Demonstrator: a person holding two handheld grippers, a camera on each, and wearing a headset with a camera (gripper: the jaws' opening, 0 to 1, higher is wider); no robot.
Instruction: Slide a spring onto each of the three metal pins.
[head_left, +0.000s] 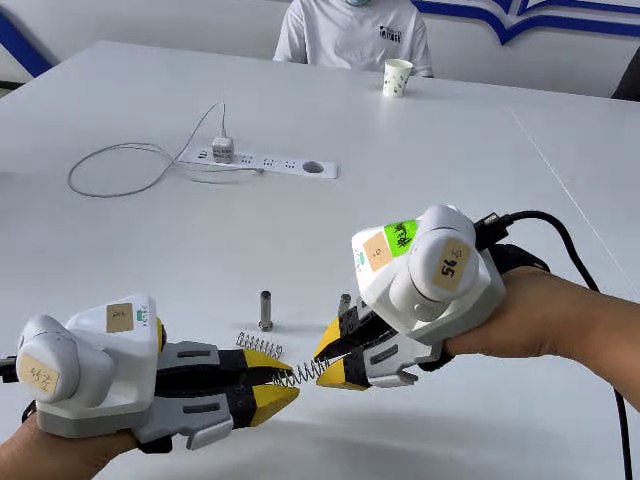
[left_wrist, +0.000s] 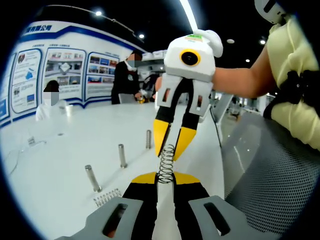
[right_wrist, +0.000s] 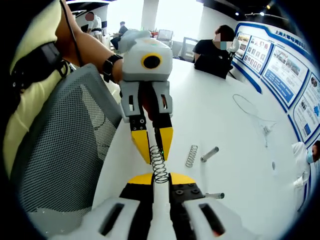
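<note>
Spring (head_left: 305, 372), lower centre of head view: prob. light, bendy, slippery, so grip near the ends. Left gripper (head_left: 283, 382) & right gripper (head_left: 328, 362) both pinched onto it, one end each.

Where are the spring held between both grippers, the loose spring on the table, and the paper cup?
held spring (head_left: 306, 372), head view, on its middle coils.
loose spring (head_left: 260, 346), head view, on the middle of its length.
paper cup (head_left: 397, 77), head view, on its side wall.
</note>
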